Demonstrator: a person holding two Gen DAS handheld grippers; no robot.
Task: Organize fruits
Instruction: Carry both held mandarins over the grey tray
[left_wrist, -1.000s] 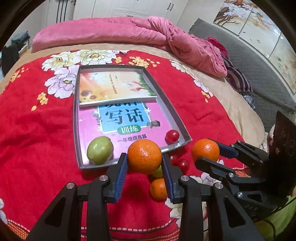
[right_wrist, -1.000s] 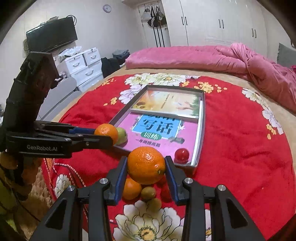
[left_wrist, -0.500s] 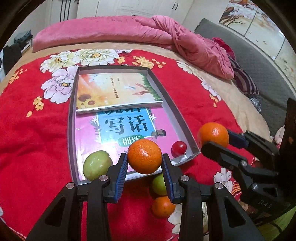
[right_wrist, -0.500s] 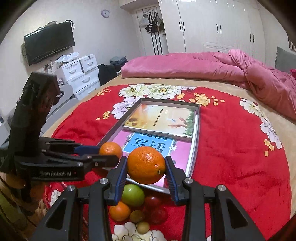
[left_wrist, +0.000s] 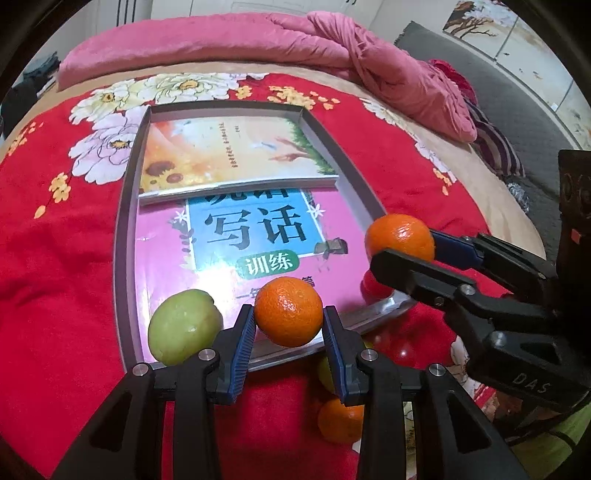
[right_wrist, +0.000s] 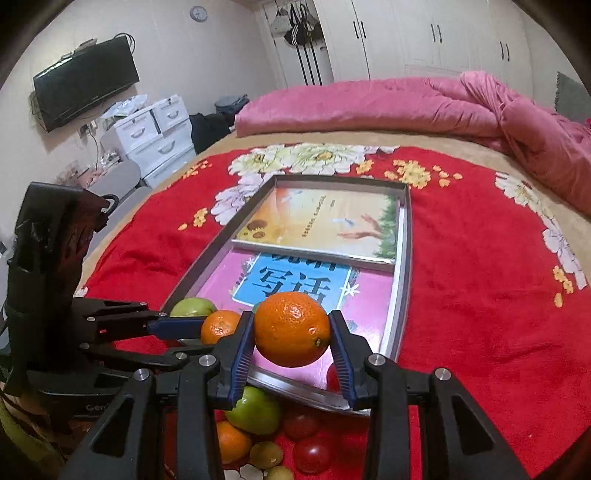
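left gripper (left_wrist: 289, 322): small orange (left_wrist: 288, 312) pinched | right gripper (right_wrist: 291, 334): large orange (right_wrist: 291, 328) pinched | firm, round, roll-prone; gripped across middle

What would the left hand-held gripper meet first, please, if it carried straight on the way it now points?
Probably the pink book lying in the tray: the left hand-held gripper, shut on an orange, points down at the book's near end. Depth is hard to judge; the tray's near rim is close.
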